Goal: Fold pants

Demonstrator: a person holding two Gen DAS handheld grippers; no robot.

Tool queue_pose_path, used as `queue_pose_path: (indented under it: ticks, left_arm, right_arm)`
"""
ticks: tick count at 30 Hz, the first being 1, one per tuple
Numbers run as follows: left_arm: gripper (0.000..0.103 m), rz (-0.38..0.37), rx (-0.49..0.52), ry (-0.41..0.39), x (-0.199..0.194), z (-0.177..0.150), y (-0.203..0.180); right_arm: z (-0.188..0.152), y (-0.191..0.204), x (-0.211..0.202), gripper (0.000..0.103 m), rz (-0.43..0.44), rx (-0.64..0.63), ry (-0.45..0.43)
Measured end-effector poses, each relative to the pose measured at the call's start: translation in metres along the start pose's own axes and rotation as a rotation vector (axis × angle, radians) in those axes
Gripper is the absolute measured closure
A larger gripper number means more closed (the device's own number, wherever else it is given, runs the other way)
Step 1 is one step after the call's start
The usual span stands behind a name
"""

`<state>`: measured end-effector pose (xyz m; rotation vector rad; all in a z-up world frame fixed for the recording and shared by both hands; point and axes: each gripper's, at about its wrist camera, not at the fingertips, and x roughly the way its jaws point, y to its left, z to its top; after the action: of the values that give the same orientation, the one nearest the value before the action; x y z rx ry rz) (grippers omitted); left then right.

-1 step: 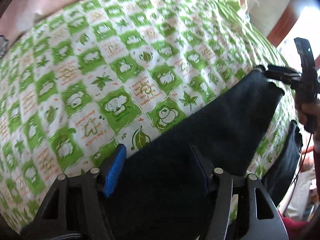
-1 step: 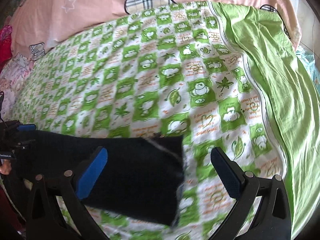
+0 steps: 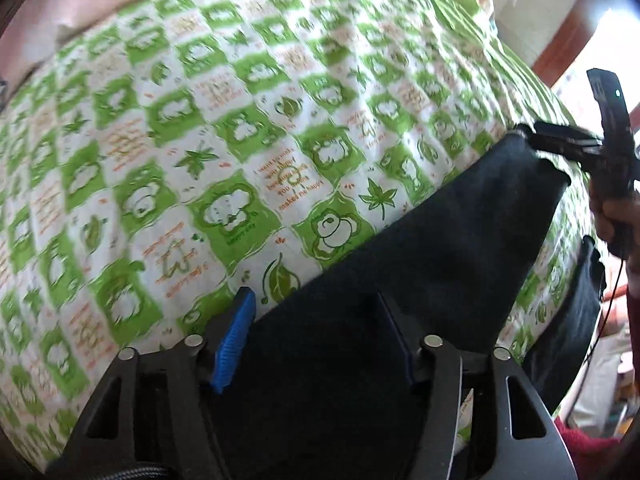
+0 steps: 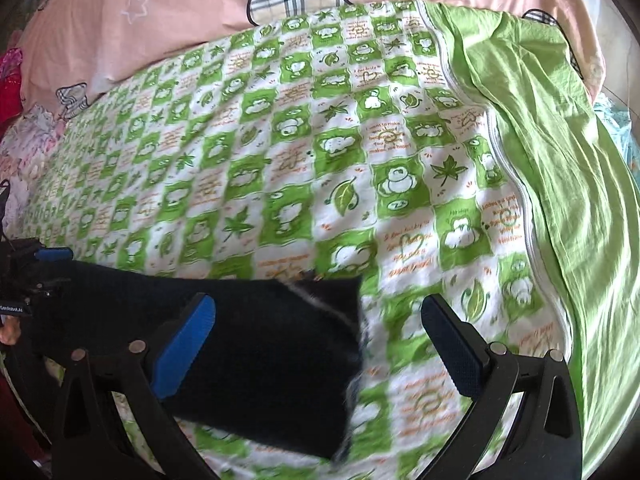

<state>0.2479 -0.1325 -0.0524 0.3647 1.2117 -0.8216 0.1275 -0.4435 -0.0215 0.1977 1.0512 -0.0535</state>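
Bed covered by a quilt (image 4: pixel 304 152) printed in green and white checks with bears, leaves and orange script. Along the quilt's right edge, a white zipper seam borders a plain green panel (image 4: pixel 560 200), creased and sunlit. At the bed's far edge lies a pink sheet (image 4: pixel 180 12) bearing stars and plaid patches. At the far left corner, red and floral cloth (image 4: pixel 16 128) is heaped. In the left-wrist view, a reddish-brown wooden post (image 3: pixel 560 44), possibly a door frame, stands beyond the bed's far right corner beside overexposed daylight (image 3: pixel 608 40).
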Motion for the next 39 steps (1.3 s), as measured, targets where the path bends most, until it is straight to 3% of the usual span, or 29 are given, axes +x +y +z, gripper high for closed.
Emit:
queue_pose_path:
  ticks: [2,3,5,7,9,11,15,22,30,39]
  left_arm:
    - [0.045,-0.027,0.032,0.025,0.007,0.008,0.0]
    - [0.047,-0.037,0.05,0.037,0.009,0.01,0.0]
    - [0.056,-0.049,0.072,0.055,0.011,0.016,-0.002]
    - [0.08,-0.085,0.073,0.068,0.012,0.019,-0.005]
    - [0.089,-0.108,0.089,0.072,0.013,0.018,-0.015]
    - [0.094,-0.091,0.117,0.055,0.013,0.014,-0.031]
    - [0.096,-0.104,0.103,-0.003,-0.009,-0.005,-0.047]
    - [0.097,-0.139,0.103,-0.098,-0.056,-0.054,-0.082]
    - [0.097,-0.134,0.114,-0.151,-0.077,-0.124,-0.134]
    - [0.097,-0.149,0.115,-0.159,-0.081,-0.181,-0.165]
  right_arm:
    - [0.005,-0.005,0.013,0.006,0.039,-0.006,0.038]
    - [0.006,-0.007,0.019,0.014,0.058,-0.008,0.058]
    - [0.005,-0.007,0.027,0.023,0.063,-0.018,0.077]
    - [0.006,-0.002,0.025,0.036,0.076,-0.044,0.062]
    - [0.006,-0.003,0.019,0.07,0.136,-0.022,0.053]
    - [0.005,-0.005,0.011,0.09,0.183,0.014,0.034]
    - [-0.004,-0.008,-0.012,0.092,0.229,0.032,-0.008]
    - [-0.052,-0.005,-0.067,0.092,0.264,-0.001,-0.071]
    - [-0.12,-0.01,-0.114,0.092,0.233,-0.061,-0.099]
    - [-0.186,-0.022,-0.123,0.094,0.191,-0.069,-0.058]
